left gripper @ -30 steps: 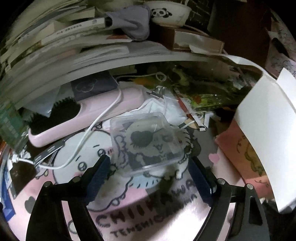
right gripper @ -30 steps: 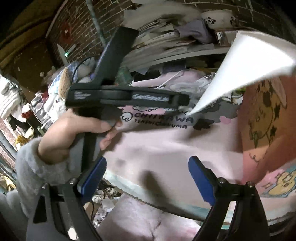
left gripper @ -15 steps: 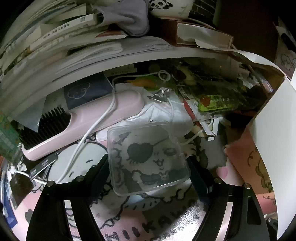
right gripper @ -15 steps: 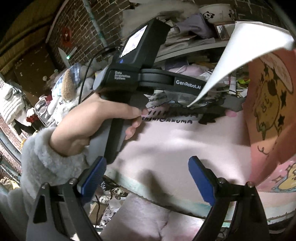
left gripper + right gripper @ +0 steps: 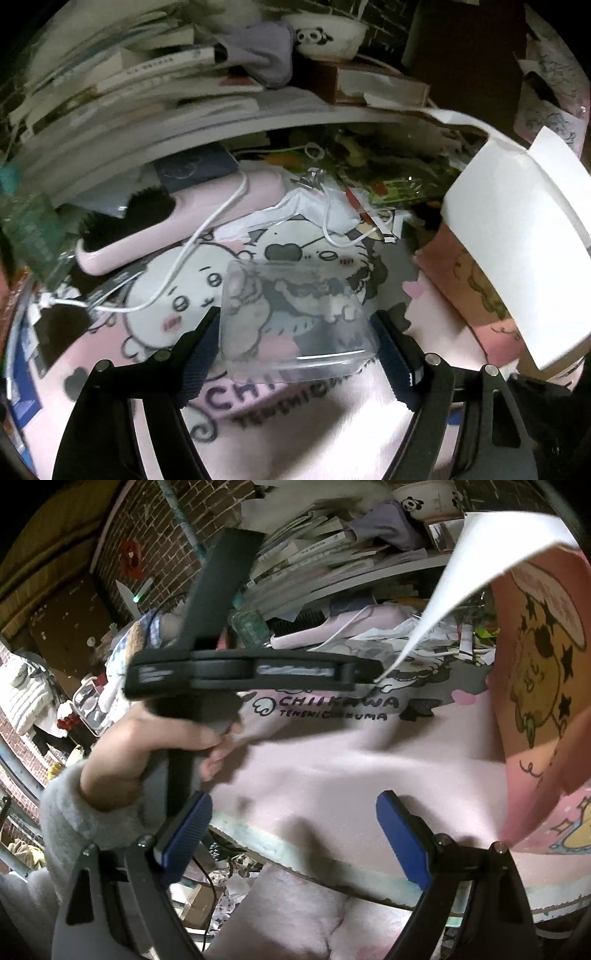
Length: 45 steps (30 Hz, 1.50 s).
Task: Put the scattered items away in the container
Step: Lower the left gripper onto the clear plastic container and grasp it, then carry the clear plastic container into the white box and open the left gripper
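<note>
The left gripper (image 5: 295,343) has its jaws closing around the clear box (image 5: 295,314), which sits between the pads with its sides against them. A second ago the box lay flat on the mat (image 5: 332,435), just ahead of wider jaws; now its far edge tilts up and the mat print shows under it, so it looks lifted. That would mean the pick is made and the carry to the container is next.

Right of the left gripper and a little beyond it stands the pink bag (image 5: 461,280) with its white flap, probably the container. Farther ahead, a white cable (image 5: 207,229) and a pink brush (image 5: 192,214) lie untouched.

The right gripper (image 5: 295,830) hangs spread and empty over the mat's near edge, unmoved from a second ago, the bag at its right.
</note>
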Available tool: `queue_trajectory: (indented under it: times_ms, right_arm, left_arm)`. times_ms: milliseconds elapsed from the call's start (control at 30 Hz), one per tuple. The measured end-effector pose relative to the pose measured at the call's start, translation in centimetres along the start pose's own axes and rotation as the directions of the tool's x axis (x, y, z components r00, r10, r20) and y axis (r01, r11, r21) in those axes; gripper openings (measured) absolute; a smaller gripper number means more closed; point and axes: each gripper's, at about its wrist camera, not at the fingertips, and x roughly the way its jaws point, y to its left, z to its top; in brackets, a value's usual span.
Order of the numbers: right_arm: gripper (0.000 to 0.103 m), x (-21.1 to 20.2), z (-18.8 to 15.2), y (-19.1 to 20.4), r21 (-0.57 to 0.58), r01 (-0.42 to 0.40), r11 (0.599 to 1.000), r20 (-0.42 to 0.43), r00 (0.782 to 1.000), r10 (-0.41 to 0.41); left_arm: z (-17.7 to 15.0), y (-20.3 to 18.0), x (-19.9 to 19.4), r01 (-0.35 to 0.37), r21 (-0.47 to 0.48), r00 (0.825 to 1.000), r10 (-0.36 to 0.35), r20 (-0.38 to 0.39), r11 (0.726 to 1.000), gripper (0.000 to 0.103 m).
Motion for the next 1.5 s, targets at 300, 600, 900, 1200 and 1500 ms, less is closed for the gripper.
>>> queue_trajectory:
  times_ms: [300,600,900,1200,1500]
  right_arm:
    - [0.089,0.2,-0.1,0.3,-0.005,-0.008,1.000,-0.007,1.000,0.008]
    - [0.089,0.2,-0.1,0.3,-0.005,-0.011,1.000,-0.010,1.000,0.011]
    - [0.089,0.3,-0.1,0.0,-0.003,-0.022,1.000,-0.011,1.000,0.022]
    - [0.089,0.3,-0.2,0.1,-0.001,-0.026,1.000,-0.007,1.000,0.026]
    - [0.089,0.4,-0.1,0.2,0.003,-0.027,1.000,-0.006,1.000,0.027]
  left_arm:
    - [-2.9,1.2,-0.8,0.007,-0.005,1.000,-0.007,-0.014,1.000,0.075]
    - [-1.3,0.7,0.6,-0.028,0.000,0.999,0.028,-0.043,1.000,0.077]
    - [-0.8,-0.3,1.5,-0.102,0.059,0.993,0.105,-0.049,0.993,0.077]
    - [-1.1,-0.4,0.3,-0.098,0.083,0.994,0.101,-0.030,0.992,0.073]
    - [0.2,-0.9,-5.2,-0.032,0.079,0.996,0.025,0.086,0.996,0.073]
